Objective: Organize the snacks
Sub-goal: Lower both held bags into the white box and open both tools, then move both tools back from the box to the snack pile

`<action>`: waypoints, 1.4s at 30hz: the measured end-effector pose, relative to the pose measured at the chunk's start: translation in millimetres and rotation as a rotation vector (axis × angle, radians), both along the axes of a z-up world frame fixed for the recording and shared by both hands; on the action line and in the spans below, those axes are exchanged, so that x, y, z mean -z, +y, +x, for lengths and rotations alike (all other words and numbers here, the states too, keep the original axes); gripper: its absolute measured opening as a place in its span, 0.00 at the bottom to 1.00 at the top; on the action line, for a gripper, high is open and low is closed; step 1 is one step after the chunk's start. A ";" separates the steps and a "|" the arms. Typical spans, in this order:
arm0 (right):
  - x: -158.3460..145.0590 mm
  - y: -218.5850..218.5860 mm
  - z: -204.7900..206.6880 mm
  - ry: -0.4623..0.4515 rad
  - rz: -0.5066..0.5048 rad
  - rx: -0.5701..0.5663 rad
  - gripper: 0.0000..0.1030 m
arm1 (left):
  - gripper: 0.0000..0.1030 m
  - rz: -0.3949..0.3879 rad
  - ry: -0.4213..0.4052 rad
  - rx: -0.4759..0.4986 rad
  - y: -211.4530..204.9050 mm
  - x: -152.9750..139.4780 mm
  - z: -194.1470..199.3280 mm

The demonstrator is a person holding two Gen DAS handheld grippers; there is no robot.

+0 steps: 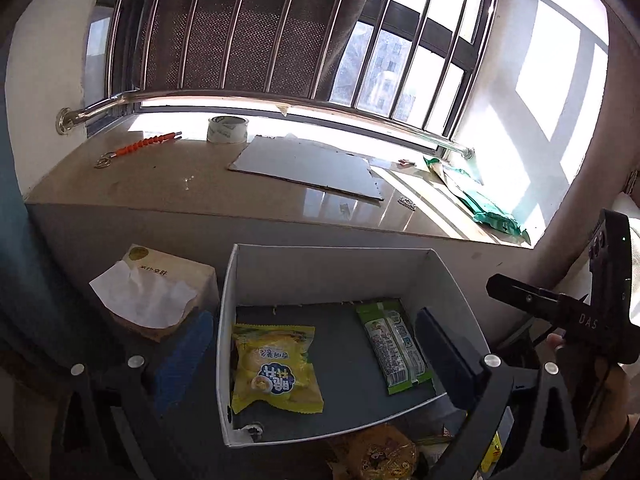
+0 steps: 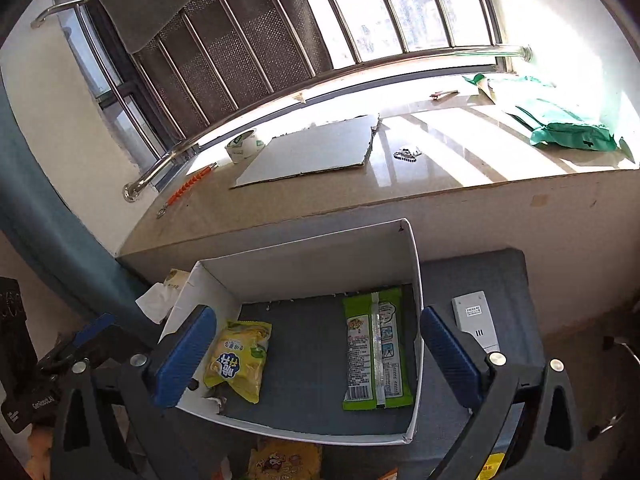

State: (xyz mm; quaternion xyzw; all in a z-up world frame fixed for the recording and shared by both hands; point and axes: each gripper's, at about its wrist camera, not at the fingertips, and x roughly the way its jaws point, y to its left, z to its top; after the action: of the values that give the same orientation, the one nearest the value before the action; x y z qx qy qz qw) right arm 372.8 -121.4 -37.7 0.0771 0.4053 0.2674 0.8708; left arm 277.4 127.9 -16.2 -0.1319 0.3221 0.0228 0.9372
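Observation:
A white open box (image 1: 332, 268) (image 2: 304, 268) stands on a grey-blue surface below a window ledge. Inside it lie a yellow snack bag (image 1: 276, 368) (image 2: 238, 358) on the left and a green snack packet (image 1: 394, 346) (image 2: 376, 350) on the right. An orange-yellow snack pack (image 1: 380, 454) (image 2: 286, 460) lies just in front of the box. My left gripper (image 1: 316, 364) is open and empty, hovering over the box. My right gripper (image 2: 316, 356) is open and empty, its blue pads (image 2: 184, 360) straddling the box. The right gripper body also shows at the right edge of the left wrist view (image 1: 560, 312).
A tissue pack (image 1: 160, 292) (image 2: 160, 300) sits left of the box. A white remote (image 2: 476, 322) lies right of it. The stone ledge (image 1: 160, 184) (image 2: 460, 148) holds a cardboard sheet (image 1: 308, 168), a tape roll (image 1: 227, 130), an orange tool (image 1: 144, 146) and a green bag (image 1: 484, 204) (image 2: 572, 132).

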 end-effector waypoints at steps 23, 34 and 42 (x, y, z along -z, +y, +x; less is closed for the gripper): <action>-7.0 -98.7 -227.2 -0.279 0.087 -0.047 1.00 | 1.00 -0.035 -0.218 0.126 -54.7 -1.2 -224.1; 58.4 -146.2 -273.5 -0.173 0.009 0.064 1.00 | 1.00 -0.081 -0.175 0.155 -75.7 25.9 -259.1; 79.7 -153.1 -236.8 -0.100 -0.037 0.106 1.00 | 1.00 -0.064 -0.152 0.176 -79.9 29.9 -257.0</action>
State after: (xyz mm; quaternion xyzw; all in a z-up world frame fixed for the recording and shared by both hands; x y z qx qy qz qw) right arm 136.0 -274.5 -117.4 0.0692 0.3614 0.2169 0.9042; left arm 20.4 47.9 -46.1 -0.1344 0.2611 -0.0800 0.9526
